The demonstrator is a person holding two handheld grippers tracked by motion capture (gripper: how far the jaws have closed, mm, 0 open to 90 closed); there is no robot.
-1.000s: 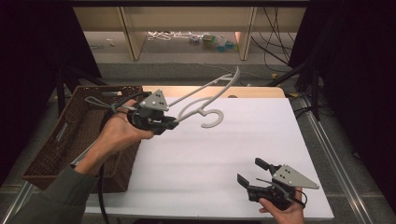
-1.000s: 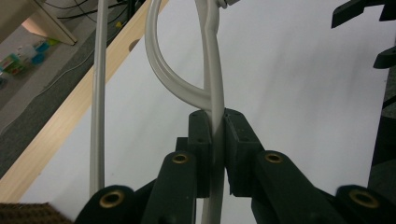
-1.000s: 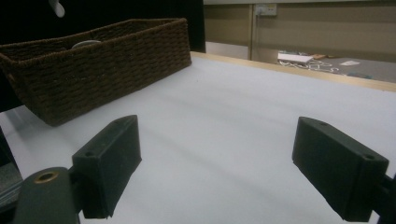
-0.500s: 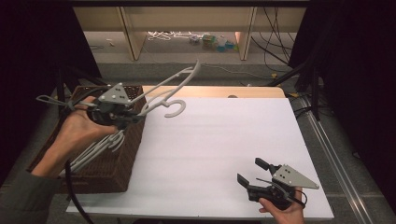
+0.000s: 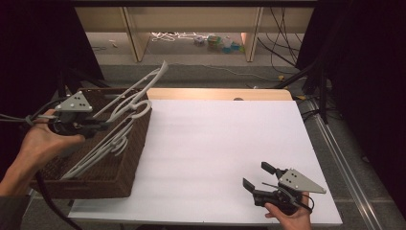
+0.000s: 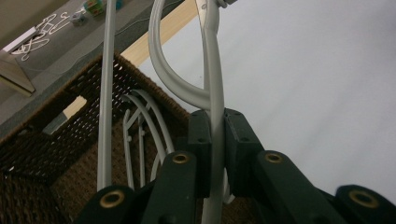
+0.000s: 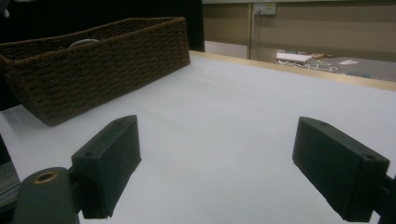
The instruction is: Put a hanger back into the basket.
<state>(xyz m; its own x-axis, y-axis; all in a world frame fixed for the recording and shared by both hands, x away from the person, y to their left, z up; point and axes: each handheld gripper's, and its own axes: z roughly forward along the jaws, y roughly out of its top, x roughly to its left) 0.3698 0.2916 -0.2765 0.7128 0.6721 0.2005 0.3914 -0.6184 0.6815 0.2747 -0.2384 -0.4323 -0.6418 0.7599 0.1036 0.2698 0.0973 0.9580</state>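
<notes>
Between the pads of your left gripper (image 5: 98, 127) sits the thin bar of a white plastic hanger (image 5: 139, 98), clamped tight with no gap showing on either side in the left gripper view. From that grip the hanger's long axis runs forward and up, away from your hand, toward the far edge of the wicker basket (image 5: 129, 163), with its hook curling just beyond the gripper and the far tip reaching out past the basket's rear rim. Directly under the gripper, inside the basket, lie more white hangers (image 5: 103, 148), their length running roughly the same way as the one you hold, so I judge that lowering it along this same line would let it settle among them rather than across the rim. Your left hand is the one over the basket; your right gripper (image 5: 261, 184) rests well apart at the near right corner of the table (image 5: 215, 139), its jaws standing wide with nothing between them, pointing back across the white surface toward the basket. No brand, label or legible writing shows on the hanger, the basket or the grippers.
</notes>
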